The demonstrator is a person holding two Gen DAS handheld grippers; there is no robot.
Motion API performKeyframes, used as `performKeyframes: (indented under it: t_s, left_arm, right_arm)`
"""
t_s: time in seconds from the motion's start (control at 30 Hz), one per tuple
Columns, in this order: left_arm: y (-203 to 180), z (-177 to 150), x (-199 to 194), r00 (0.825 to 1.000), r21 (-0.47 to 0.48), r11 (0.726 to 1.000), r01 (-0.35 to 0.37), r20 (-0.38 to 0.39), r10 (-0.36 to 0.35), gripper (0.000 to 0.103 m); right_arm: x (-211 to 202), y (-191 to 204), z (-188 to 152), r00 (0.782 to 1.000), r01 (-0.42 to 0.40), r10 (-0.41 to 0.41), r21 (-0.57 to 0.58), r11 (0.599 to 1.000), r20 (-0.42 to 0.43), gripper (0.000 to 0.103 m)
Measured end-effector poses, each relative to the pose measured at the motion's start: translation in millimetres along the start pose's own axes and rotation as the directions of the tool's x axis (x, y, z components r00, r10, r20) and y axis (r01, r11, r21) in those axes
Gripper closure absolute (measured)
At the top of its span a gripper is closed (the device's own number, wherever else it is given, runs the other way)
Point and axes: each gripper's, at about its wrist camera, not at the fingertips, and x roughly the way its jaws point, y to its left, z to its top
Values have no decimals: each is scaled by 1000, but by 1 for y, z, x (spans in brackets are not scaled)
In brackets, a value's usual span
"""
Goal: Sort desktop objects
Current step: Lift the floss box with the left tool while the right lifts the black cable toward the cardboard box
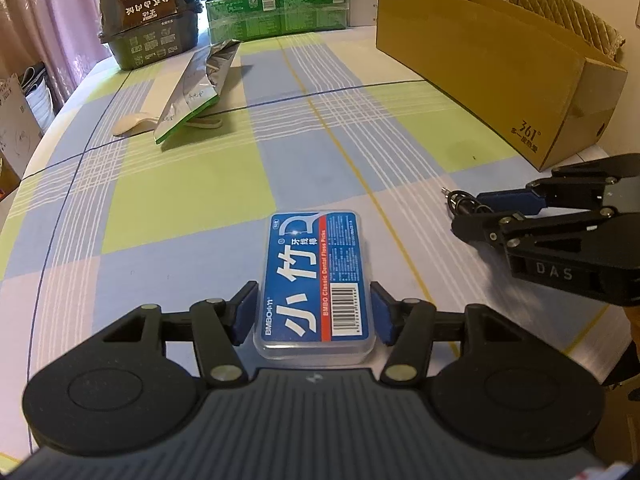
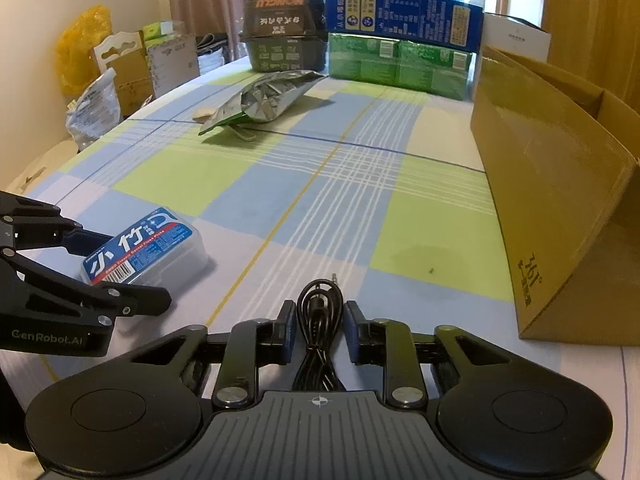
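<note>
Right now the left claw (image 1: pixel 314 312) straddles the near end of the floss box (image 1: pixel 316 280), one blue pad on each long side, touching or nearly so; cannot tell if it is truly pinching. Box lies flat on the bench (image 1: pixel 180 200), label up, long axis pointing away from the claw, near end right up against the claw body. In the right wrist view the same floss box (image 2: pixel 144 248) sits to the left with the left claw (image 2: pixel 120 272) around it. Right claw (image 2: pixel 320 328) is narrowed around a coiled black cable (image 2: pixel 320 320), pads just beside the coil on both sides; firm contact unclear. Cable lies on the bench between the fingers, loop end and plug pointing forward past the tips. In the left view the right claw (image 1: pixel 472 212) is off to the right, cable (image 1: pixel 460 202) at its tips. Cardboard box (image 1: pixel 500 68) stands open on the right, well apart from both claws. Foil bag (image 1: pixel 192 92) lies mid-bench over a pale spoon (image 1: pixel 128 126). Stacked cartons (image 1: pixel 276 12) and a dark tub (image 1: pixel 152 28) at the far edge.
</note>
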Motion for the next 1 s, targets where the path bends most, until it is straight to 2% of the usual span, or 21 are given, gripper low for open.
performKeyframes:
  t_s: [0.47,1.0]
  left_arm:
    - [-8,2,-11,1000,-30,1000,7,12,-6,52]
    - [-29,16,-52,999,-93,996,6,41,-2,52]
  right_arm:
    - [-21,-2,-1,1000,8,-9,60,998,11,84]
    - [-72,-11,14,995,9,-21,125,992,96,84]
